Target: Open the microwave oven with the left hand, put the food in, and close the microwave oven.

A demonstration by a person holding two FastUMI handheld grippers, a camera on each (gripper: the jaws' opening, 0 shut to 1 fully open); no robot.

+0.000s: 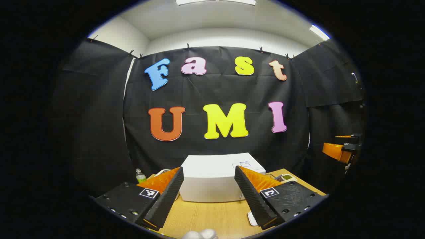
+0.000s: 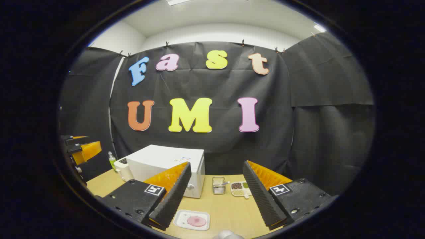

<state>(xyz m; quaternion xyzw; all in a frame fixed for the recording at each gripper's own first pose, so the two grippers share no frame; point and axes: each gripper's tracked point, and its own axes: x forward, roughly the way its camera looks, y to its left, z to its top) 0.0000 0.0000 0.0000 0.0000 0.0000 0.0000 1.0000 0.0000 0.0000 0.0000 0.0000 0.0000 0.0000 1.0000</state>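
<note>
Nearest to you, both tools are raised over the wooden table [image 2: 229, 205] with nothing between their fingers: your left gripper [image 1: 208, 196] has its jaws spread wide, and your right gripper [image 2: 215, 196] is spread just as wide. Just beyond the right gripper's fingers, at the near edge of the table, lies the white tray [image 2: 192, 219] with a pink slice of food [image 2: 196, 221] flat on it; that is what has to go inside. A little farther, in the right gripper view, a small wire holder [image 2: 218, 185] and a divided dish of condiments [image 2: 241, 188] sit to the right of the oven, and a green bottle [image 2: 112, 160] stands to its far left. The white microwave oven [image 1: 212, 181] sits toward the far side of the table, straight ahead of your left gripper, and its door looks closed. My reading is that the task is at its start: the opening step is in hand and nothing has been touched. The next move calls for bringing the left gripper forward and down to the front of the door; I cannot make out a handle from here, so find the door's free edge before you close on it. Keep the right gripper hovering near the tray, clear of the door's swing.
</note>
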